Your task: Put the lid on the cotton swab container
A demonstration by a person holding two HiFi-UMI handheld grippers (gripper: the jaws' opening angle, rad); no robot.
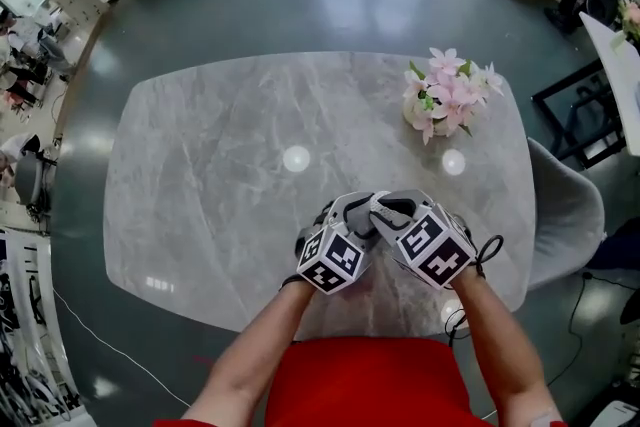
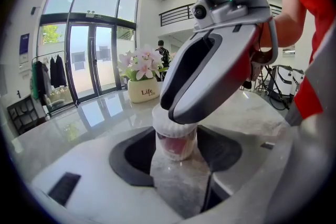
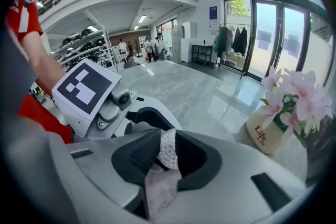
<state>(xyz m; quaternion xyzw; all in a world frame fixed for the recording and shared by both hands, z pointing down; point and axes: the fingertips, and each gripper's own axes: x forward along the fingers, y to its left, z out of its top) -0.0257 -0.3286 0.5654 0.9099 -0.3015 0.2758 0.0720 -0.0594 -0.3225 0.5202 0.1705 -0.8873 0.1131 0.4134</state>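
Note:
Near the table's front edge my two grippers meet tip to tip, left gripper [image 1: 352, 215] beside right gripper [image 1: 392, 208]. In the left gripper view the clear cotton swab container [image 2: 176, 145] stands upright on the marble. It is full of white-tipped swabs, and my left gripper [image 2: 176, 155] is shut on its lower body. My right gripper [image 2: 181, 115] comes down steeply from above and covers the container's top. In the right gripper view the right gripper [image 3: 167, 157] is shut on the lid [image 3: 168, 148]. The lid looks clear, with the white swab tips showing in a narrow strip between the pads.
A cream pot of pink flowers [image 1: 447, 97] stands at the far right of the grey marble table [image 1: 220, 165], also seen as the pot [image 2: 143, 90] and the pot [image 3: 265, 134]. A grey chair [image 1: 565, 215] sits at the table's right edge.

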